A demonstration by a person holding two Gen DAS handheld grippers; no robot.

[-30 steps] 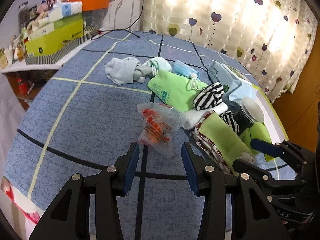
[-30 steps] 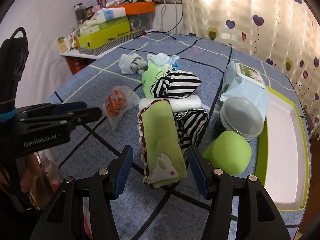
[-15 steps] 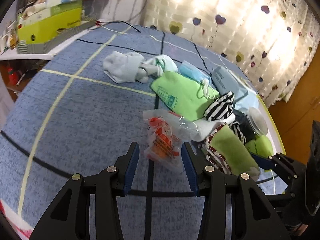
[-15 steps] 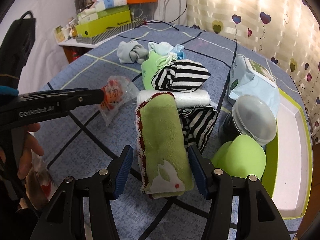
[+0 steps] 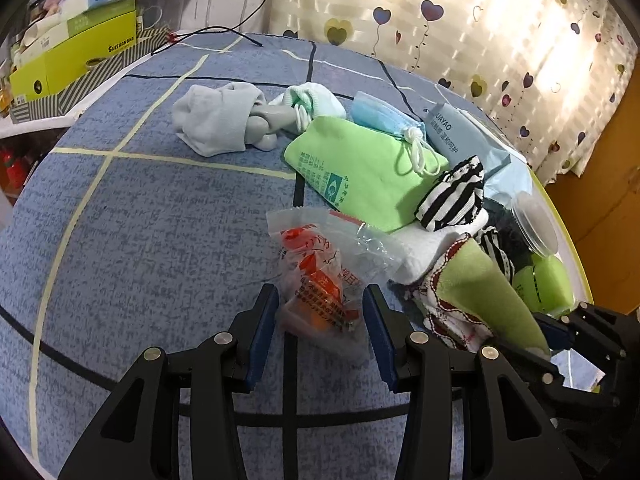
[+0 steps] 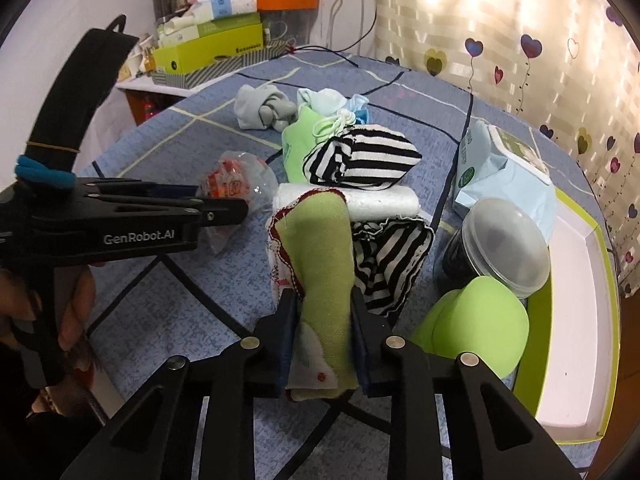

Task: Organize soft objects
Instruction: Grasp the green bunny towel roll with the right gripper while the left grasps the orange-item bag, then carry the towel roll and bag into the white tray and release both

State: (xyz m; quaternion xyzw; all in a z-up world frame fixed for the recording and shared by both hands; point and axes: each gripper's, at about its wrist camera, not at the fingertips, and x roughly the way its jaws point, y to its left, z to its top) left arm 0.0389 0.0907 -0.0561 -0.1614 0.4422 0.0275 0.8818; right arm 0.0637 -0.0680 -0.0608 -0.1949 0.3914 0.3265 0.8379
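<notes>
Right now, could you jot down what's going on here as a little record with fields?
Surface: blue cloth with grid lines
Right tool: shut on the green rolled towel, near its front end
Left tool: open, straddling the clear bag of orange packets, not yet closed on it
Pile behind towel: striped black-and-white cloth, white folded towel, green drawstring pouch
Far side: grey socks
Right side: lidded jar, lime-rimmed tray
</notes>
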